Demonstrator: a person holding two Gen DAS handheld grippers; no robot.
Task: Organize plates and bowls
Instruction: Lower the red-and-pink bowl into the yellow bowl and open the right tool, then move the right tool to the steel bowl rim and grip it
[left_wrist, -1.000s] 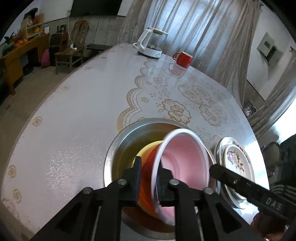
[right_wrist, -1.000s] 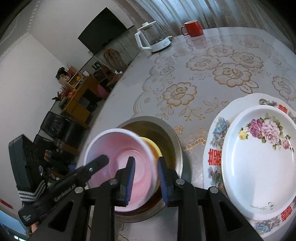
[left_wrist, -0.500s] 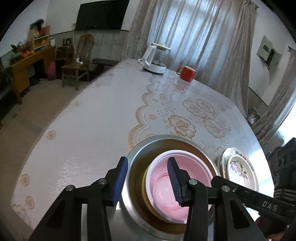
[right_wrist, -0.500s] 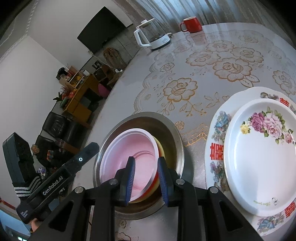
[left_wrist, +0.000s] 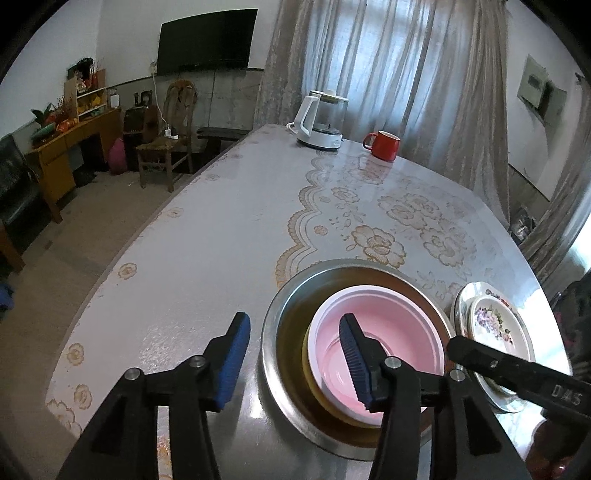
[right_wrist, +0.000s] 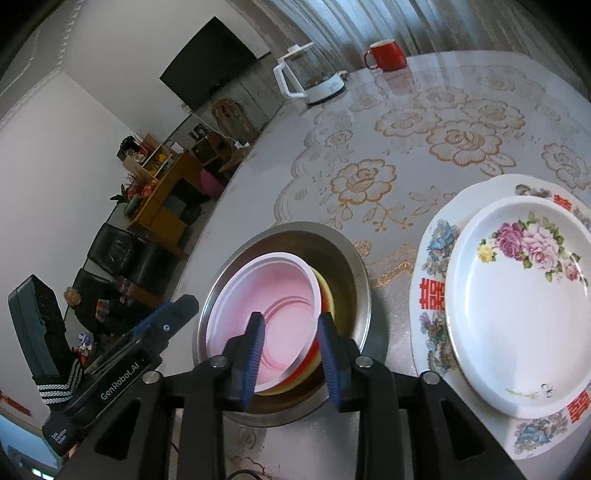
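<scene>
we held our left gripper with fingers wide apart, gripping nothing; our right gripper stood parted astride the pink bowl rim, nested in the steel basin.

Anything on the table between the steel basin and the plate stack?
Nothing: only a narrow strip of bare tablecloth separates the steel basin from the plate stack, clearest in the right wrist view.

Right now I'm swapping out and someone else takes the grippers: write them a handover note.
Left gripper: open, holding nothing, hanging over the metal basin's near rim.
Right gripper: open, fingers straddling the pink bowl's rim, not clamped.
Done: pink bowl nested in the yellow bowl inside the basin; small floral plate stacked on the large plate.
Left: nothing visibly unsorted; kettle and red mug stand apart.
</scene>
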